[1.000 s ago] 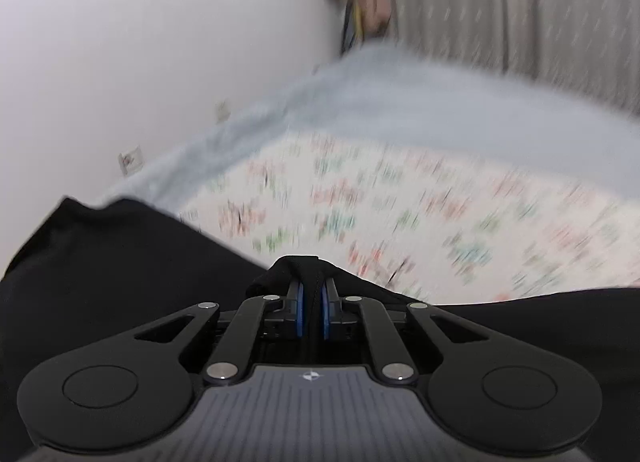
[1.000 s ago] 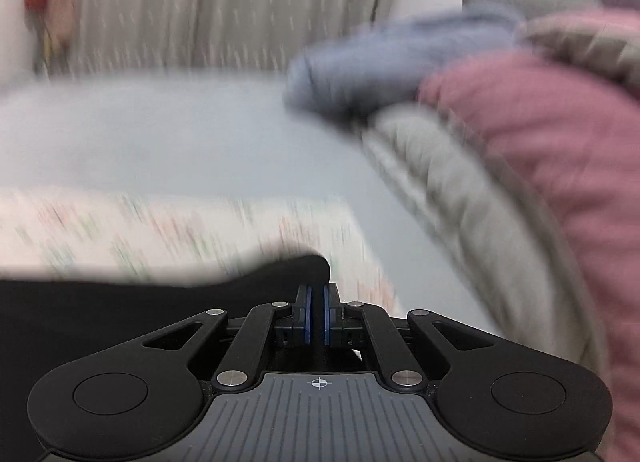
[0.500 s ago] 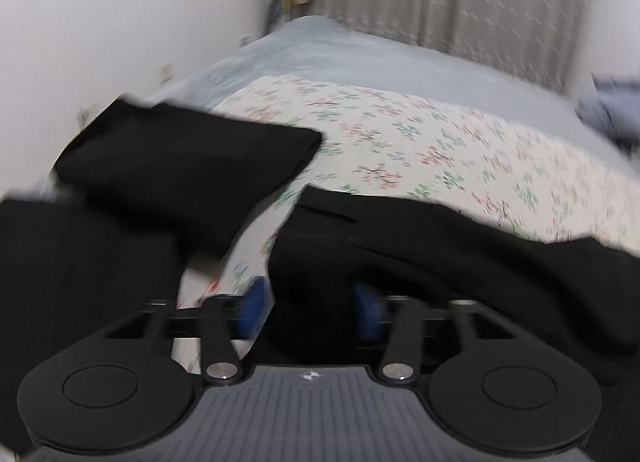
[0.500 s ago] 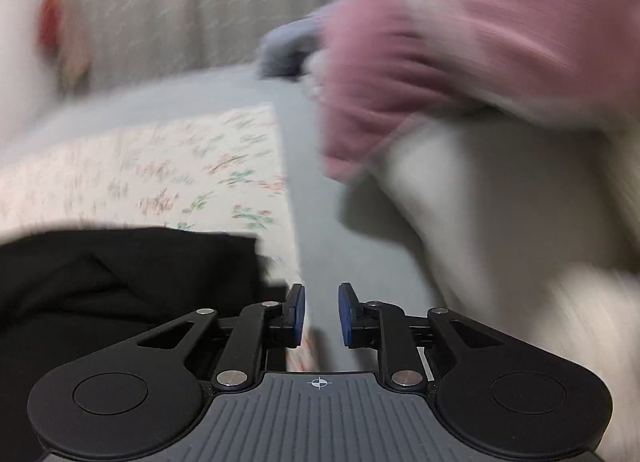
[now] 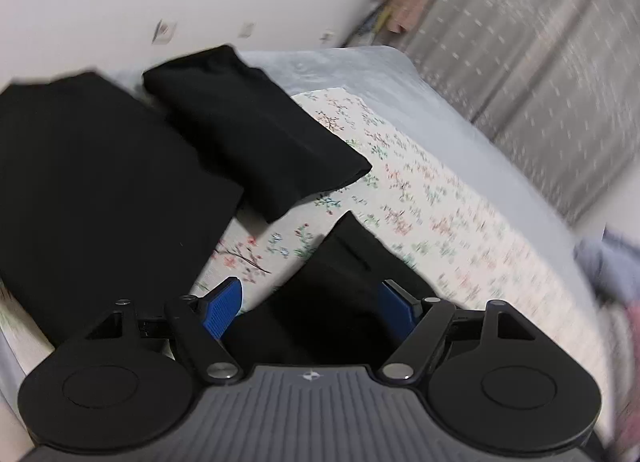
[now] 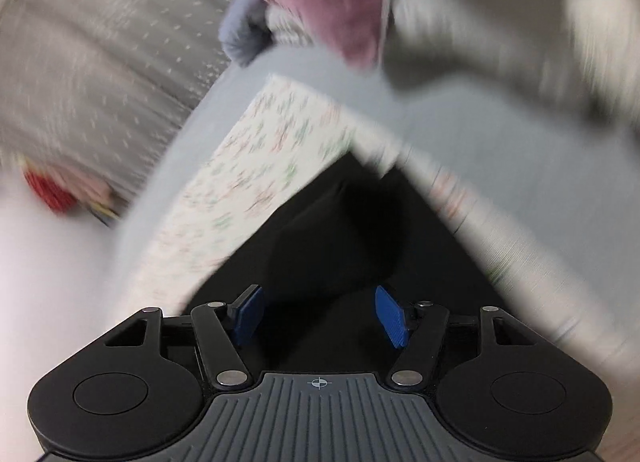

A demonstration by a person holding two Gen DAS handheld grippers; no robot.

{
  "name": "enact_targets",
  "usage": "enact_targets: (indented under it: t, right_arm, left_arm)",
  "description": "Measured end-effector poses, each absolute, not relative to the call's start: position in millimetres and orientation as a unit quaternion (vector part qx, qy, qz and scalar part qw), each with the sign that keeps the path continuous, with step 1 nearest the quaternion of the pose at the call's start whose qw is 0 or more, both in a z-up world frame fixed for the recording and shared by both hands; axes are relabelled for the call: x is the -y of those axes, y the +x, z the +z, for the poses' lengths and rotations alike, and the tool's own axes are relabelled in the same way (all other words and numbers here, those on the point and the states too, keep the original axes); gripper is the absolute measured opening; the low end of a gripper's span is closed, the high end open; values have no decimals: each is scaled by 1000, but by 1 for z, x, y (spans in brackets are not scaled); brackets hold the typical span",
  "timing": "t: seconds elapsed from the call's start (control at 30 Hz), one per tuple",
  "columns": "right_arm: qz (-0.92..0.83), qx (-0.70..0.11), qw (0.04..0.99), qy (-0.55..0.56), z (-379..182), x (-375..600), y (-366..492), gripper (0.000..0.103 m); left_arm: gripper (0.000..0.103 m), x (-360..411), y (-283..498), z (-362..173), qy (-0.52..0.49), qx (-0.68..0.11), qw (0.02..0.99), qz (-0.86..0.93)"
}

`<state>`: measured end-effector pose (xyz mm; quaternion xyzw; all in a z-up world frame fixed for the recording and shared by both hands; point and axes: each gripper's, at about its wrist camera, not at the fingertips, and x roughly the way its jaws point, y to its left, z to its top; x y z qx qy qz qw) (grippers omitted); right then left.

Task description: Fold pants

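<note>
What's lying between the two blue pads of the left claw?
In the left wrist view, black pants fabric fills the gap of the open left gripper, over the floral sheet.

We see left gripper: matte black linkage arms, two round black discs at either side, each with shallow circular recess. Silver screw heads at pivots. Grey ribbed housing in centre, small white diamond mark on its upper edge. Blue ribbed pads line jaws.

We see right gripper: same black arms and discs, silver pivot screws, grey ribbed housing, crosshair mark at top centre. Blue textured pads on jaws.
</note>
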<state>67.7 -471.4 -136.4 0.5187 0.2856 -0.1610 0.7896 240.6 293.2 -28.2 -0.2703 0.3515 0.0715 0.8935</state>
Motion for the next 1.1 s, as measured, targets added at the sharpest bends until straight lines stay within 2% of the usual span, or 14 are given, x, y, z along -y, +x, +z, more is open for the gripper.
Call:
enact_targets:
  t: [0.17, 0.23, 0.3, 0.37, 0.5, 0.53, 0.57, 0.6, 0.63, 0.67, 0.9, 0.97, 1.03, 1.1]
  right_arm:
    - [-203, -236, 744, 591, -160, 456, 99, 63]
    - [-218, -207, 732, 612, -164, 456, 99, 58]
    - [-227, -189, 724, 623, -166, 455, 102, 36]
    - [-236, -169, 730, 618, -164, 458, 99, 24]
    - [-237, -157, 747, 601, -164, 462, 94, 12]
    - [-236, -156, 751, 596, -162, 461, 93, 11]
    - [-237, -155, 758, 588, -160, 462, 95, 9]
    - [-235, -153, 766, 578, -154, 462, 92, 8]
    - [-231, -151, 775, 568, -150, 461, 95, 7]
    - [-229, -148, 784, 557, -144, 460, 96, 6]
    - [-232, -149, 804, 527, -127, 465, 88, 4]
    - [-230, -172, 812, 508, -119, 469, 102, 4]
    - [-232, -208, 822, 476, -99, 477, 131, 4]
    - [-219, -195, 841, 454, -64, 476, 142, 3]
  left_arm:
    - [91, -261, 252, -36, -305, -378, 869, 91]
    - [91, -249, 257, -45, -308, -375, 868, 107]
    - [91, -239, 261, -57, -311, -376, 865, 114]
    - [91, -234, 264, -69, -325, -375, 860, 113]
    - [89, -231, 272, -83, -347, -356, 859, 123]
    - [85, -231, 277, -84, -348, -353, 859, 130]
    - [68, -231, 280, -83, -343, -350, 861, 139]
    - [38, -230, 284, -82, -333, -348, 864, 147]
    - [28, -230, 289, -80, -320, -346, 870, 147]
    - [24, -231, 290, -80, -319, -341, 873, 143]
    - [21, -246, 301, -62, -357, -311, 872, 123]
    - [21, -249, 314, -48, -362, -316, 869, 120]
    - [21, -255, 323, -28, -387, -306, 863, 104]
    - [21, -258, 318, -5, -395, -281, 871, 85]
